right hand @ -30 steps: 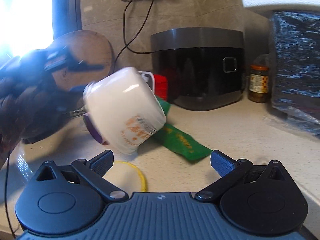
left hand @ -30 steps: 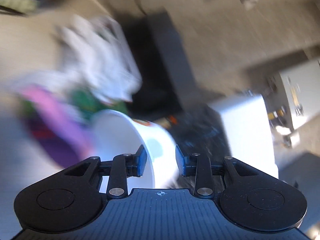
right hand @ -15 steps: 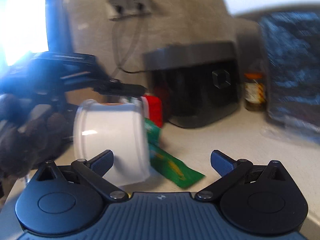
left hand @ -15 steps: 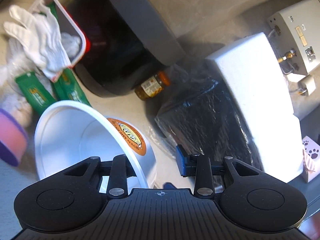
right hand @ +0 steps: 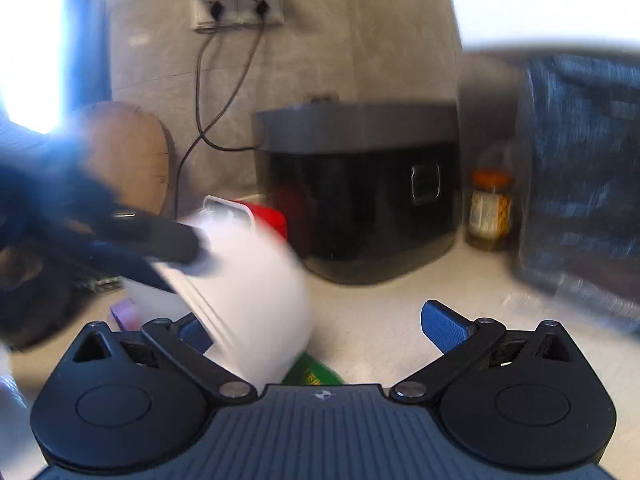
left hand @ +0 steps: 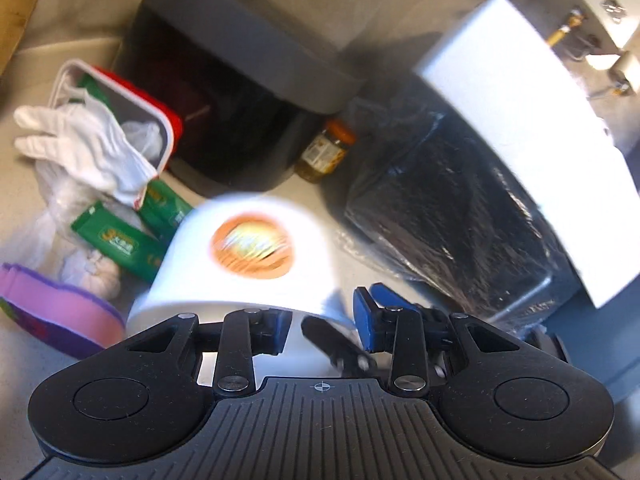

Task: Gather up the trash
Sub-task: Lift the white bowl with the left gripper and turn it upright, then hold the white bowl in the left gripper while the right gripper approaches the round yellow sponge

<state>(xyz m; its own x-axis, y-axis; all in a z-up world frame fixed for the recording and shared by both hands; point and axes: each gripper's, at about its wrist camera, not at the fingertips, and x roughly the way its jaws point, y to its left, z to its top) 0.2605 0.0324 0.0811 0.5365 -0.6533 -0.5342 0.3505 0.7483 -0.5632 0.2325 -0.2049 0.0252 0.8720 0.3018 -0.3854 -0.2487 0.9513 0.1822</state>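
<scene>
Though motion blur smears much of both views, the white paper cup is plain enough: it hangs tipped in the air above the counter, its orange logo facing up in the left wrist view. The left gripper holds it by the rim, one finger inside the cup and hidden by the wall, the other blue pad outside. In the right wrist view the cup's lower part is cut off behind the right gripper, whose jaws stand wide with nothing between them.

Left of the cup lie green packets, a white glove draped over a red-and-white container, crumpled clear plastic and a pink-and-purple sponge. Behind stand a black rice cooker, a small jar with an orange lid, and a dark plastic-wrapped block under white foam.
</scene>
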